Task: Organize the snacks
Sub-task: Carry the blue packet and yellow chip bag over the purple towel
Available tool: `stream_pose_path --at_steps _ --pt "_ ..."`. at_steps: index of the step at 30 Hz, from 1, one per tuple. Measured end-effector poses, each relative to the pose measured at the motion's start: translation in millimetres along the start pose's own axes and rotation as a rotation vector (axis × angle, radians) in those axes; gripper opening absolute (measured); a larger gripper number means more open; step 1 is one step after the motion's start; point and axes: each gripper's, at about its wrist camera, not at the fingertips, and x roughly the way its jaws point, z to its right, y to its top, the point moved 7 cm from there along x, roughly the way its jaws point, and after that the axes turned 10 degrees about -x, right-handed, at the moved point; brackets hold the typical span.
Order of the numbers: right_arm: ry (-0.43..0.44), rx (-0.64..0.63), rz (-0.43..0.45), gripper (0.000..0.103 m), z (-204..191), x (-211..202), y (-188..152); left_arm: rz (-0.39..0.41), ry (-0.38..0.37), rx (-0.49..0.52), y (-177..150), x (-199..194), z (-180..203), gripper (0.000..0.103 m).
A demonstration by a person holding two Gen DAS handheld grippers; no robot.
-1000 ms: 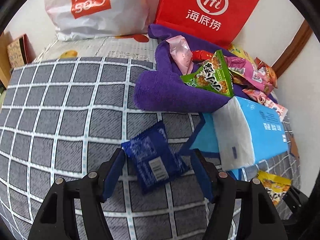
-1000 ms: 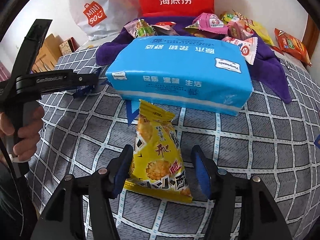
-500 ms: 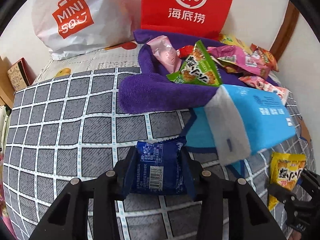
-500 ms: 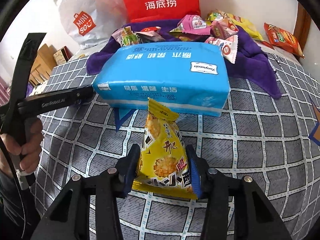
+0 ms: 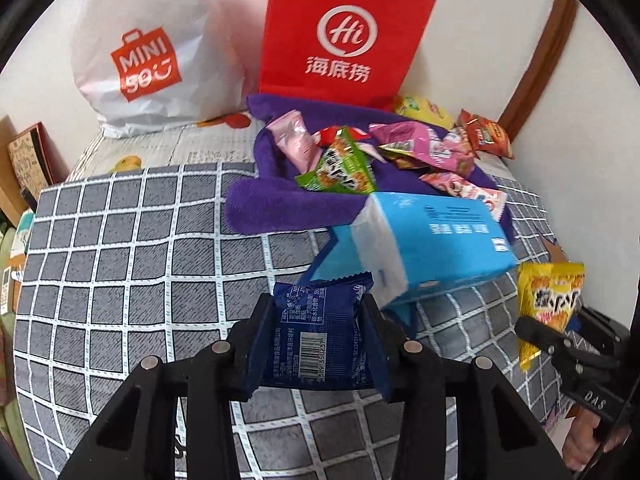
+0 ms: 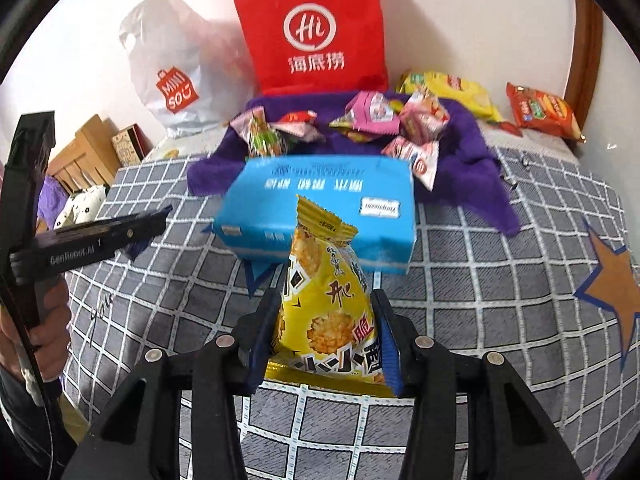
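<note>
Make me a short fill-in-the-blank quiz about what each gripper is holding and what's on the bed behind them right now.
1. The left gripper is shut on a ____ snack packet.
2. The right gripper is shut on a ____ snack bag.
3. The loose snacks at the back lie on a ____ towel.
4. Against the wall, beside the white Miniso bag, stands a ____ paper bag.

Missing words: dark blue; yellow; purple; red
</note>
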Motion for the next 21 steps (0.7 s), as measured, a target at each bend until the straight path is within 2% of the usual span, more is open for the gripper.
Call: stream_pose_path --at_steps 11,16,21 --pt "-0.034 -0.014 0.094 0.045 7 -33 35 0.020 -0.043 0.039 11 -17 34 0.040" --pt "-0.038 -0.008 0.113 0.045 11 -34 52 0.019 -0.089 0.040 25 -19 46 0.040" --pt "-0.035 -0.023 0.125 0.045 11 -28 70 0.038 -0.093 0.058 44 -17 57 0.040"
